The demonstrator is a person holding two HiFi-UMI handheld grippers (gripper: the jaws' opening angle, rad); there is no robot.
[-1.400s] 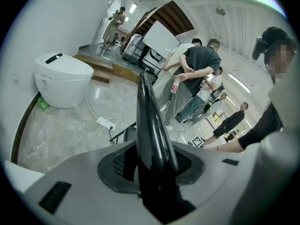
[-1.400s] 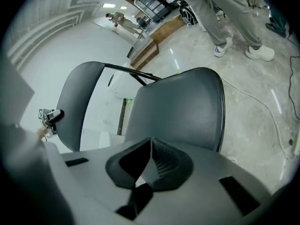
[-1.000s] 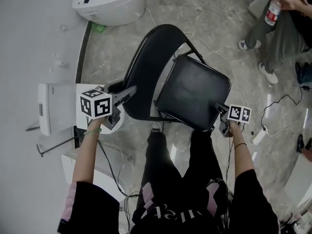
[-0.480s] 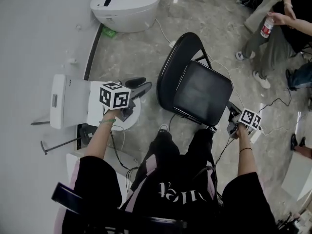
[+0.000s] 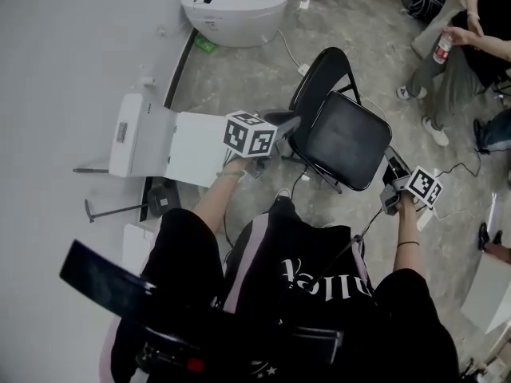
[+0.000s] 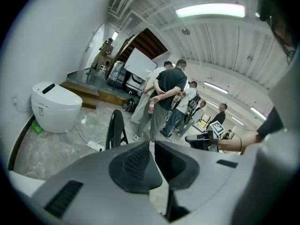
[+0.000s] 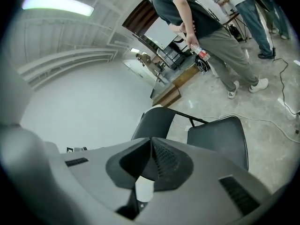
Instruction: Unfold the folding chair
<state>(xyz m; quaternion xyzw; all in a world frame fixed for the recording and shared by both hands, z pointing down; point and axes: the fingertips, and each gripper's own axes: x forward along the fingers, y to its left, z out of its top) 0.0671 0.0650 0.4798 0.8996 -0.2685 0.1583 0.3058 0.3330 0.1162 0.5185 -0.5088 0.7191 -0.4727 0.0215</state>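
The black folding chair (image 5: 343, 134) stands unfolded on the stone floor, seat level and backrest up. My left gripper (image 5: 294, 120) hovers just left of the chair and touches nothing. Its jaws are closing, with a narrow gap and nothing between them. The left gripper (image 6: 152, 142) looks past the chair's backrest (image 6: 115, 128). My right gripper (image 5: 393, 163) is shut and empty off the seat's right corner. In the right gripper view, the right gripper (image 7: 151, 139) points over the seat (image 7: 220, 135) and the backrest (image 7: 157, 123).
A white toilet-shaped unit (image 5: 235, 6) sits by the wall beyond the chair. A white box (image 5: 132, 134) and a white panel (image 5: 196, 150) lie to the left. People (image 5: 455, 46) stand at the right, one with a bottle (image 5: 441, 48). Cables and a power strip (image 6: 96, 146) cross the floor.
Both grippers have lifted up and away from the chair. The left jaws have gone from wide open to nearly together. The chair stays unfolded on the floor.
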